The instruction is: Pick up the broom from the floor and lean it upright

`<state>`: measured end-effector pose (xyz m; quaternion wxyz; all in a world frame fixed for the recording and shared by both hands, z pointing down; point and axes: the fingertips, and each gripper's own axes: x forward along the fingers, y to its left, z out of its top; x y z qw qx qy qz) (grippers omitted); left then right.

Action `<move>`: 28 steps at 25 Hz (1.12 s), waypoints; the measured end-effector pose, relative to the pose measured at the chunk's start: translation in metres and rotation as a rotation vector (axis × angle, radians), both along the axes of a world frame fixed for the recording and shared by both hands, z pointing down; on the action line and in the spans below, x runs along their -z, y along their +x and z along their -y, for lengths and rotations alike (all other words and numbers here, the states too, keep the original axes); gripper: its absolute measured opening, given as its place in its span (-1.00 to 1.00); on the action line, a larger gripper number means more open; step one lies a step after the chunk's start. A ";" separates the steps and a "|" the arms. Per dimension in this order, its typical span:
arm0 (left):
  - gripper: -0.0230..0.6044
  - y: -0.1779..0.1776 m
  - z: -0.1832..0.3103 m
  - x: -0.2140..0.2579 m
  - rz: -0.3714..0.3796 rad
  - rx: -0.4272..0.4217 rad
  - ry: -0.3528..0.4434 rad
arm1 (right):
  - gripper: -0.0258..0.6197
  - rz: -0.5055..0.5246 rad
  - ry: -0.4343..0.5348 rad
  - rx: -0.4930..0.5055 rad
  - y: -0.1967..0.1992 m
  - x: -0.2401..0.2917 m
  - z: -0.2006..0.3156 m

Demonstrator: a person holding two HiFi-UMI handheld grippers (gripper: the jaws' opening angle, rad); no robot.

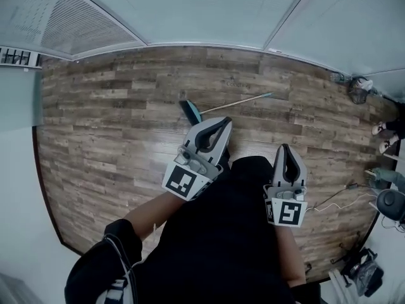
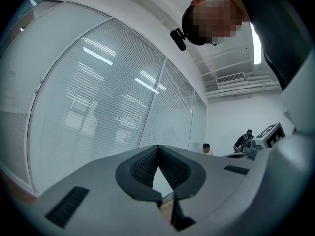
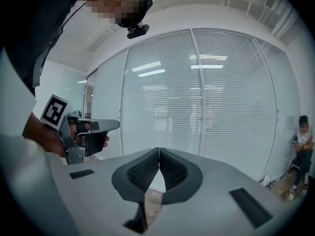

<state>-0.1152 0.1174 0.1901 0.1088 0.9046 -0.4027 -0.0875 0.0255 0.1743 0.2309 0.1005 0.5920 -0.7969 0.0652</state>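
Head view, looking steeply down: a broom (image 1: 228,104) lies flat on the wood-plank floor (image 1: 114,125) ahead of the person. Its teal head (image 1: 189,111) points left and its thin handle (image 1: 243,100) runs off to the right, not far from the foot of a glass wall (image 1: 190,11) hung with blinds. The left gripper (image 1: 223,125) is held out in front of the person's dark clothing, its tip appearing just below the broom head in the picture. The right gripper (image 1: 286,149) is alongside it to the right, well apart from the broom. A marker cube (image 1: 184,182) on the left gripper faces up toward the camera. Left gripper view shows its fingers (image 2: 142,168) closed tip to tip with nothing between them, aimed at the blinds. Right gripper view shows the same, fingers (image 3: 172,171) pressed together and empty, with the other gripper and the hand holding it at the left edge. A seated person (image 3: 301,136) is against the wall at far right. Cables (image 1: 335,198) trail across the floor at the right edge of the head view.
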 end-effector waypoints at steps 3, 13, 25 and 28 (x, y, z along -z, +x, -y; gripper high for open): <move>-0.87 0.001 -0.004 -0.008 0.007 0.023 -0.022 | -0.86 0.028 -0.018 0.011 0.004 -0.005 0.001; -0.87 0.047 -0.011 -0.063 0.185 -0.067 -0.147 | -0.86 0.077 -0.033 0.052 0.046 -0.016 0.034; -0.87 0.064 0.056 -0.128 0.285 0.024 -0.220 | -0.86 0.118 0.090 0.076 0.066 -0.025 0.098; -0.87 0.071 0.057 -0.167 0.354 -0.026 -0.252 | -0.86 0.114 0.122 0.071 0.061 -0.040 0.113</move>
